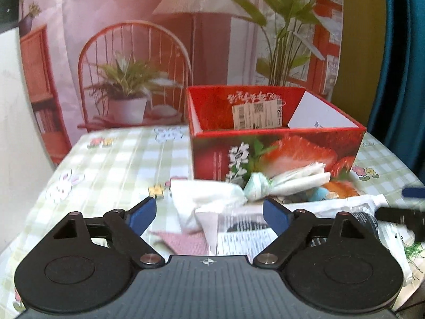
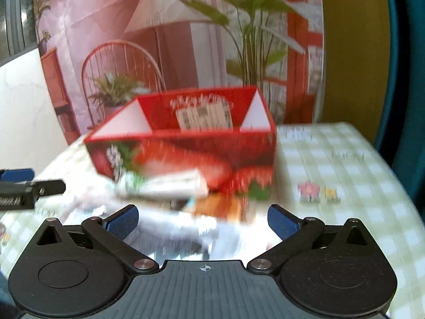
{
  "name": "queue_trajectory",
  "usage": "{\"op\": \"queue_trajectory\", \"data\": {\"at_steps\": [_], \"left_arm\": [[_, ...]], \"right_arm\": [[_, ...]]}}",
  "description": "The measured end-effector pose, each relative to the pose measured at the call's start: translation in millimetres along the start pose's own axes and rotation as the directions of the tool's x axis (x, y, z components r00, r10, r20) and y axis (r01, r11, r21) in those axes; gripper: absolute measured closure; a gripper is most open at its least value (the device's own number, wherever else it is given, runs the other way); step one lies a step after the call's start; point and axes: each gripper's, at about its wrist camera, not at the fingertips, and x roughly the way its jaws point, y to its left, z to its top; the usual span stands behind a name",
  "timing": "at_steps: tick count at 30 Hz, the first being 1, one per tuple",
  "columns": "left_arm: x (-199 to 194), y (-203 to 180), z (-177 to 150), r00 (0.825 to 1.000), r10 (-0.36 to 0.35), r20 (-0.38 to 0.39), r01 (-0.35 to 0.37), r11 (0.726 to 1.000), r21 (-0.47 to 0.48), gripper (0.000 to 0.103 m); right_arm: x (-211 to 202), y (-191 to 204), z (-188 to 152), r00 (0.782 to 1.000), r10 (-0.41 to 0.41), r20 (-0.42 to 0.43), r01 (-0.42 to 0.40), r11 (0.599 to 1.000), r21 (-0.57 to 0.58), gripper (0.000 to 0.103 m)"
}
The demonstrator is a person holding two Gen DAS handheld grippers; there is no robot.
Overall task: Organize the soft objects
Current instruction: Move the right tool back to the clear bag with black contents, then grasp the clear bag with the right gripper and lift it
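A red strawberry-print box (image 1: 276, 156) stands open on the table, with a white label stuck inside its back wall. In front of it lies a heap of soft things: a white cloth tied with a pale green band (image 1: 255, 186), a pink knitted piece (image 1: 183, 242), an orange and blue plush (image 1: 337, 190) and a clear plastic packet (image 1: 292, 228). My left gripper (image 1: 209, 214) hovers open over the white cloth, nothing between its blue pads. The right wrist view is blurred; my right gripper (image 2: 203, 222) stands wide open above the heap, facing the box (image 2: 186, 154).
A green checked tablecloth (image 1: 111, 164) with flower and rabbit prints covers the table. A printed backdrop of a chair, lamp and plants hangs behind. The right gripper's finger (image 1: 401, 218) shows at the left view's right edge, and the left gripper's finger (image 2: 29, 186) at the right view's left edge.
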Motion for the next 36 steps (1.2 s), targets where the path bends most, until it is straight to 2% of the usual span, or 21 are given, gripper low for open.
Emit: {"op": "queue_trajectory", "data": {"at_steps": [6,13,19,23,30,36], "left_arm": [[4,10,-17,0.998,-0.050,-0.031,0.048,0.997,-0.062,0.020],[16,15,-30,0.992,-0.103,-0.078,0.095,0.989,-0.110,0.034],[27,18,-39,0.980,-0.156,-0.124,0.137,0.979,-0.148,0.046],[31,19,-43,0.972,-0.194,-0.129,0.171,0.970,-0.175,0.047],[36,20,-45,0.966,-0.220,-0.134,0.190,0.960,-0.203,0.047],[33,18,-46,0.960,-0.245,-0.132,0.214,0.953,-0.213,0.053]], "right_arm": [[-3,-3,-33,0.996,0.028,-0.081,-0.024,0.999,0.043,0.000],[-1,-5,-35,0.994,0.067,-0.085,-0.062,0.996,0.056,0.001],[6,-4,-35,0.990,0.098,-0.102,-0.094,0.995,0.044,0.013],[10,1,-35,0.990,0.089,-0.108,-0.089,0.996,0.007,0.015],[16,0,-33,0.990,0.067,-0.123,-0.067,0.998,0.004,0.013],[19,4,-31,0.988,0.091,-0.126,-0.092,0.996,-0.005,0.014]]}}
